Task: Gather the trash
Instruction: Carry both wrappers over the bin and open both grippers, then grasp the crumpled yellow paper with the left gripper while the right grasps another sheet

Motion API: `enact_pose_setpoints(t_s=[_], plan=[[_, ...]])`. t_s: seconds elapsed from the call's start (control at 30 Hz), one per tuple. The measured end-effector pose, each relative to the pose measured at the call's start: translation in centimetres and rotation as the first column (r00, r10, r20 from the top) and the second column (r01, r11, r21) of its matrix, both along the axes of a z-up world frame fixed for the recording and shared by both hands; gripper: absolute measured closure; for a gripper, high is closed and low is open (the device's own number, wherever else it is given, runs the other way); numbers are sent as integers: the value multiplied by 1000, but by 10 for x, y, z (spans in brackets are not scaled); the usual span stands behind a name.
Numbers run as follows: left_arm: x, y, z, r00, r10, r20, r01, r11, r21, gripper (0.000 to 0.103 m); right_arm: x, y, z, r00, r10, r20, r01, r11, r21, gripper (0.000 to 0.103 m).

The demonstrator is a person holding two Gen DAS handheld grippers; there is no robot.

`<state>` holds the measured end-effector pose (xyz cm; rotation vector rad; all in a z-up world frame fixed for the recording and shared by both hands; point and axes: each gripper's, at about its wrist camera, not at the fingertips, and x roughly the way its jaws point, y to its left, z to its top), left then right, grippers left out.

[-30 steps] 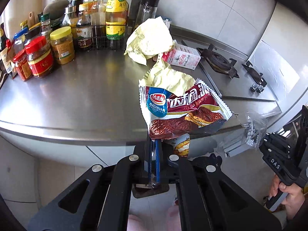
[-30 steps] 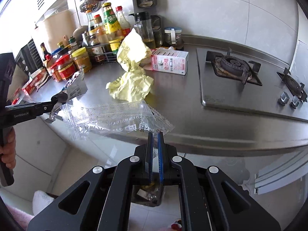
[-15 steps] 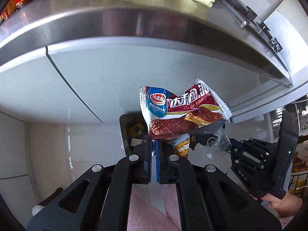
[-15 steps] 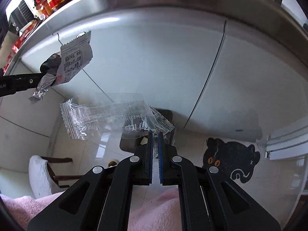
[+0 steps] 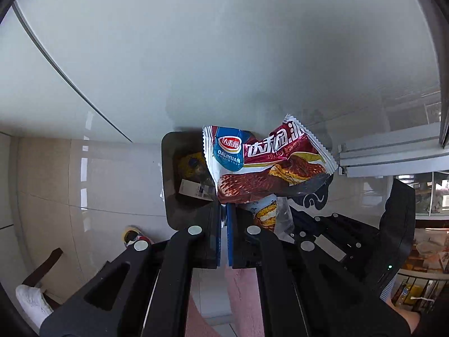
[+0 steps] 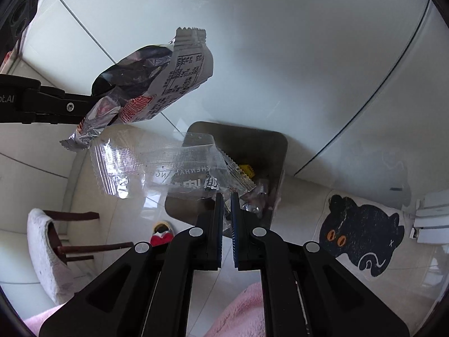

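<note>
My left gripper [image 5: 224, 205] is shut on the bottom edge of a red and white snack wrapper [image 5: 266, 163], which stands up from its tips. The wrapper's silver back [image 6: 157, 84] also shows in the right wrist view. My right gripper [image 6: 227, 196] pinches a corner of a clear plastic wrapper [image 6: 157, 165] that sticks out to the left; its jaws are opening, with the film still between them. Both grippers point steeply down over a dark square trash bin [image 6: 269, 146] on the floor, also seen from the left wrist [image 5: 168, 168]. Several scraps lie inside it.
White cabinet doors rise right behind the bin. A chair with a white cushion [image 6: 47, 247] stands at the left. A black cat-shaped mat [image 6: 362, 238] lies on the floor at the right, and a slipper [image 6: 161, 233] lies near the bin. A door track [image 5: 387, 154] runs along the right.
Both grippers have dropped from counter height to just above the floor bin, each carrying its wrapper. The counter has left view. The gap between the right jaws looks slightly wider.
</note>
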<state>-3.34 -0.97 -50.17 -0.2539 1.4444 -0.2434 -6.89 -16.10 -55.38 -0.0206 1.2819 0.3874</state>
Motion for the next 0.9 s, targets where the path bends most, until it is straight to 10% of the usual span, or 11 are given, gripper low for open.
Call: enact_pose_setpoints(t_s=[0.37, 0.43, 0.5, 0.9], plan=[[12, -2, -33, 1000, -5, -6, 5, 1000, 23, 88, 16, 5, -20, 999, -35, -25, 36, 998, 45, 92], [13, -2, -31, 1000, 0, 4, 0, 1000, 30, 82, 16, 5, -17, 999, -44, -25, 45, 998, 47, 80], [13, 0, -26, 1000, 3, 13, -4, 999, 33, 78, 15, 1, -14, 998, -58, -8, 59, 997, 53, 47], [-2, 12, 69, 988, 49, 145, -55, 998, 37, 21, 10, -18, 84, 991, -102, 84, 97, 993, 64, 18]])
